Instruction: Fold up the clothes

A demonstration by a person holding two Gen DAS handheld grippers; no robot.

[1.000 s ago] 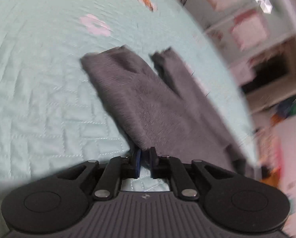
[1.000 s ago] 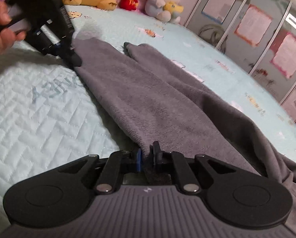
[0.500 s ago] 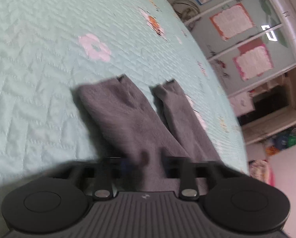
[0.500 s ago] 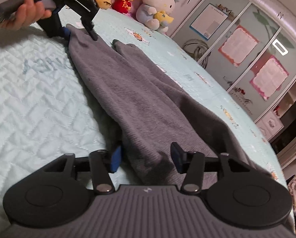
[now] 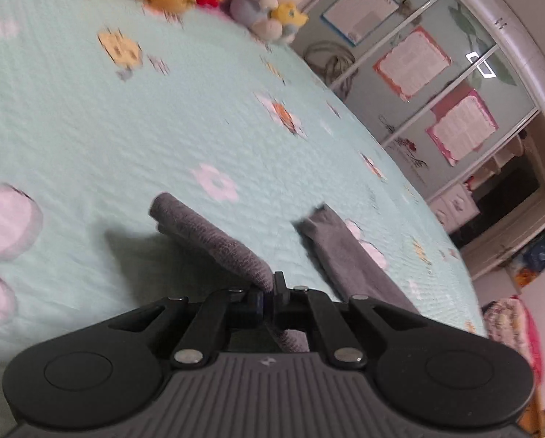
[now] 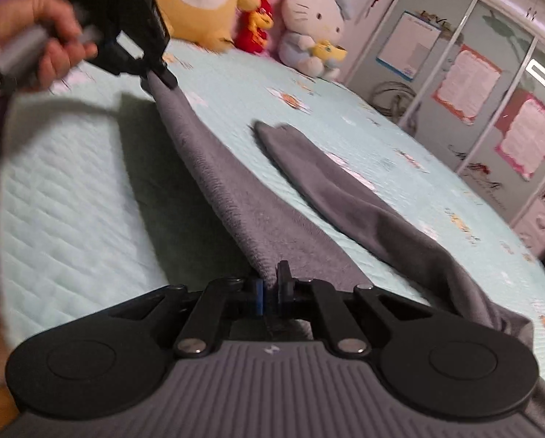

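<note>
mint quilted bed underneath; both grippers, left gripper and right gripper, clamped on grey pants leg edge, right having just closed; best kept taut and level, carried over other leg.

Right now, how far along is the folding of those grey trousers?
Barely begun. No fold shows yet: the grey trousers lie stretched over the bed. In hand: the left hand-held gripper and right hand-held gripper each pinch one leg's edge, lifting it. Left: carrying it over the other leg.

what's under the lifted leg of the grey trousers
Under the lifted leg, pinched by both tongs, only its shadow on the mint quilt shows. Quilt beneath the flat other leg is covered.
</note>
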